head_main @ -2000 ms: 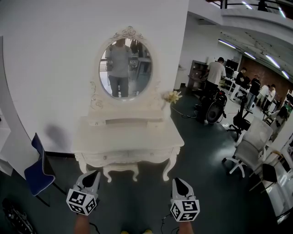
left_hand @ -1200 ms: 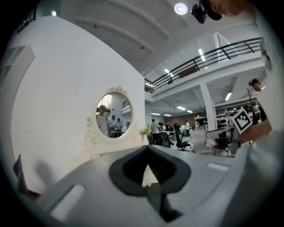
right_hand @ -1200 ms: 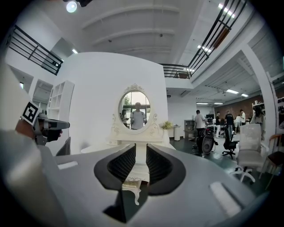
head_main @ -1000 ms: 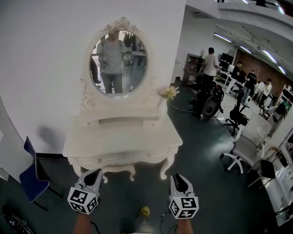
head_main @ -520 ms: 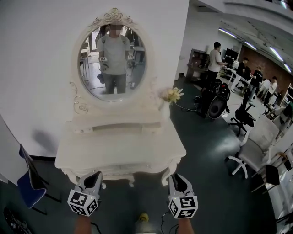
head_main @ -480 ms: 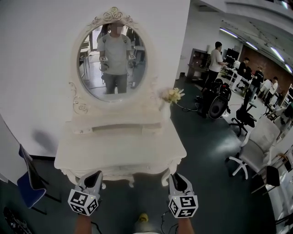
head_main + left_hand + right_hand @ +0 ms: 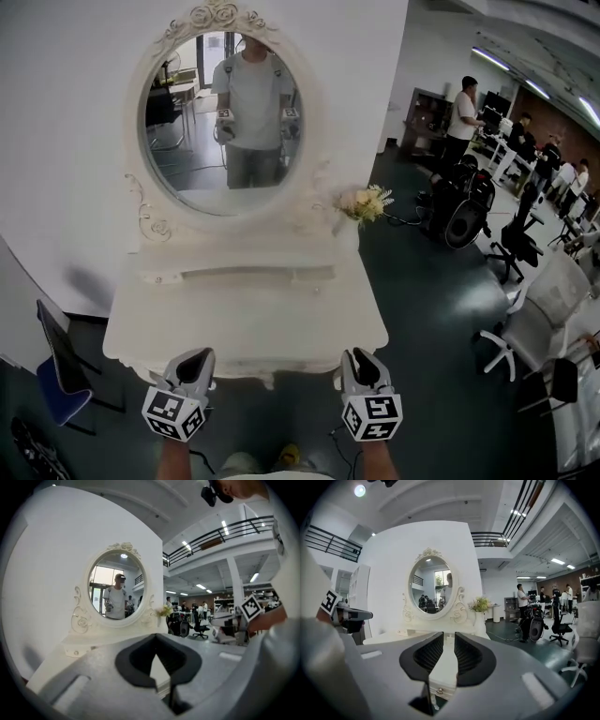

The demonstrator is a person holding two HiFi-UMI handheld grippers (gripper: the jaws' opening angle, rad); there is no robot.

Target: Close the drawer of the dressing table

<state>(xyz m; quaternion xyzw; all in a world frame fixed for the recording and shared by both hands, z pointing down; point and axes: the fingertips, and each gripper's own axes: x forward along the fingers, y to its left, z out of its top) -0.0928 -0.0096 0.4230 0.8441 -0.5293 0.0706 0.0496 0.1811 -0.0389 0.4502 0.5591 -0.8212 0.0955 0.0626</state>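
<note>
The white dressing table [image 7: 246, 319] with its oval mirror [image 7: 225, 117] fills the middle of the head view. A long shallow drawer [image 7: 258, 274] runs under the mirror. My left gripper [image 7: 194, 359] and right gripper [image 7: 356, 362] hover side by side at the table's front edge. In the left gripper view the left gripper [image 7: 157, 644] has its tips together, with nothing held. The right gripper [image 7: 444, 644] has a narrow empty gap. Below that gap shows a drawer front with a round knob [image 7: 438, 691]. I cannot tell how far either drawer stands out.
A vase of flowers [image 7: 366, 202] stands at the table's back right corner. A blue chair [image 7: 56, 370] is at the left against the wall. Black equipment [image 7: 464, 206], office chairs [image 7: 534, 319] and several people are at the right.
The dressing table has come much nearer and larger in the head view. Both grippers have moved forward together, from the open floor up to the table's front edge.
</note>
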